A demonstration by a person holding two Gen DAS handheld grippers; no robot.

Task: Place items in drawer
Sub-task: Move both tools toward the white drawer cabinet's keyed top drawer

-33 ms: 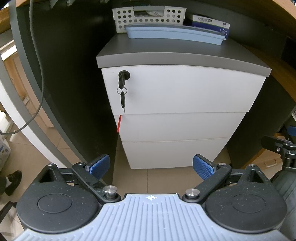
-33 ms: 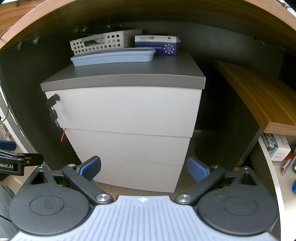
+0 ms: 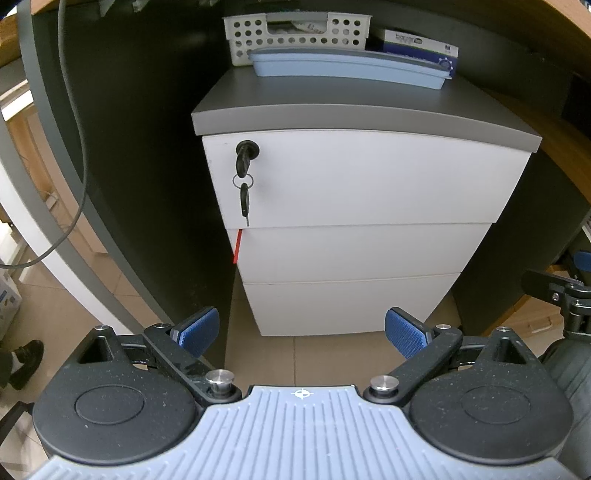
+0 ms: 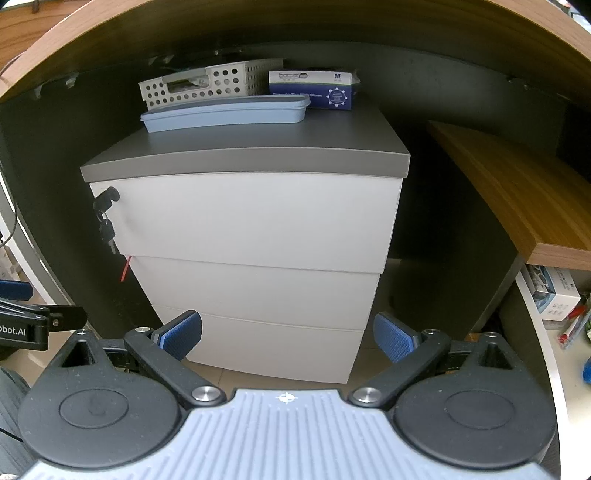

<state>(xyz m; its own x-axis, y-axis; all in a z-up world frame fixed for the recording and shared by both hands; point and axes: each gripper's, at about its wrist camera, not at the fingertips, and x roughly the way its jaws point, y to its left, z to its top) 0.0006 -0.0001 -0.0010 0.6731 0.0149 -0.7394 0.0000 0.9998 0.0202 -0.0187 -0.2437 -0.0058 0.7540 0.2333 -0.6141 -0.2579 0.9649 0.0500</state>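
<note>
Left gripper (image 3: 302, 330) and right gripper (image 4: 288, 336) both hanging wide open and empty, facing closed white drawer unit (image 3: 354, 236), blue tray (image 3: 351, 68) lying crosswise on top, long axis running left-right

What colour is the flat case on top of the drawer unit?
Light blue case with a darker grey-blue lid; the right wrist view shows it best.

Three white drawers (image 3: 354, 254) all shut; pale-blue flat case (image 3: 351, 66), perforated basket (image 3: 295, 33) and blue box (image 3: 421, 46) along the cabinet top's (image 3: 332, 99) rear edge.
</note>
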